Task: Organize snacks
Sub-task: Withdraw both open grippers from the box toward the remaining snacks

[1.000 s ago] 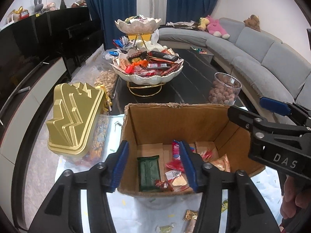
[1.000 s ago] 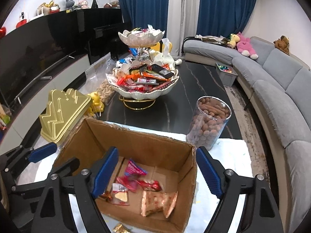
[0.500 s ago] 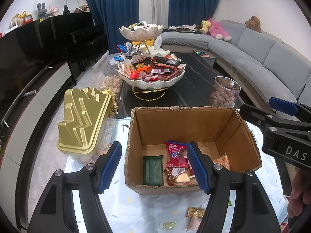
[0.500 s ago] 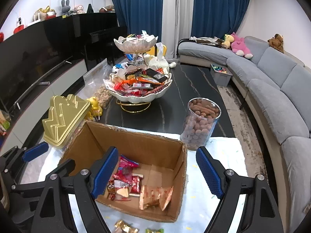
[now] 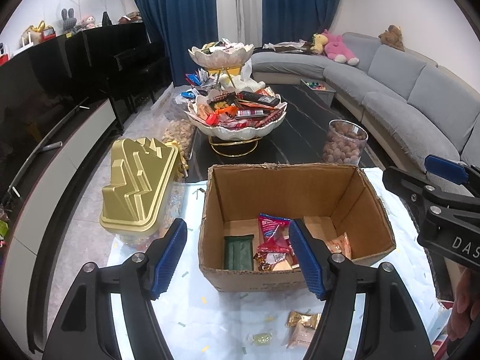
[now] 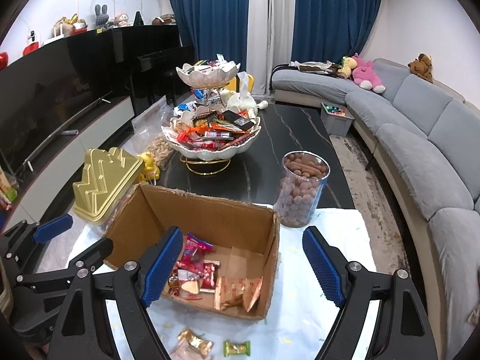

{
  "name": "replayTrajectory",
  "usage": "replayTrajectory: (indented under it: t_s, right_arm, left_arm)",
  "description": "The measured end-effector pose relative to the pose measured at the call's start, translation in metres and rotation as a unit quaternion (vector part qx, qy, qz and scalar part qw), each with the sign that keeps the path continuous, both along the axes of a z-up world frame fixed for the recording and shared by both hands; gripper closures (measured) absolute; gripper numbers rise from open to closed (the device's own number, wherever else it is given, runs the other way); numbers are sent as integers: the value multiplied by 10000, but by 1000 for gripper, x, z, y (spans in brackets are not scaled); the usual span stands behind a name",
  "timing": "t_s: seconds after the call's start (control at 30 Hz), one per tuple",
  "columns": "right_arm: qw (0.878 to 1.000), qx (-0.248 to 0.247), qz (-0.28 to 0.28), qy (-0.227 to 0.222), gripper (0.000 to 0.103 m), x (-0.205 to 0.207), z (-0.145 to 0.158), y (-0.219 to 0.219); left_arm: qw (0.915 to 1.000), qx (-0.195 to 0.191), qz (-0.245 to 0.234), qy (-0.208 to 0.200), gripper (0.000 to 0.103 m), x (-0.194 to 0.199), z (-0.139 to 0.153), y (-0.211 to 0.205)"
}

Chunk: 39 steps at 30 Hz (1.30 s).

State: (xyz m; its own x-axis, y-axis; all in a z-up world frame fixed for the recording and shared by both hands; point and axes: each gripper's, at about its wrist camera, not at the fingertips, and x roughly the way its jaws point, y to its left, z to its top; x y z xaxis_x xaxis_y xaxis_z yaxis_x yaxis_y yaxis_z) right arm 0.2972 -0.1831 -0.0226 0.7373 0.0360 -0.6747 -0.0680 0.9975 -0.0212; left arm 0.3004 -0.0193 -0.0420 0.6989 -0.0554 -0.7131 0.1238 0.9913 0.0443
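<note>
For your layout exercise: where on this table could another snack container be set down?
Free: white cloth right of the cardboard box; dark tabletop beyond the nut jar. Crowded: around the tiered bowl, the gold lid, and loose candies before the box.

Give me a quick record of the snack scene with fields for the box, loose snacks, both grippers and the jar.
box: open cardboard box on a pale cloth, several wrapped snacks inside
loose snacks: gold packet and green candy on the cloth before the box
left gripper: open, just widened, empty
right gripper: open, empty
jar: clear, filled with brown snacks, beside the box
</note>
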Motion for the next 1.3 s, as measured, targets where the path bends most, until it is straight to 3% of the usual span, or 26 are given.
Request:
replayTrajectory:
  t_s: [0.83,1.3]
  right_arm:
    - [9997,-158,-156,-55,20,-49,-9,-9]
    - [9995,-39,-230,211,20,-77,-43,-18]
  left_arm:
    - [9999,96,-69,87,30,-50,-13,-5]
    - [9998,135,-86,102,30,-77,-37,-9]
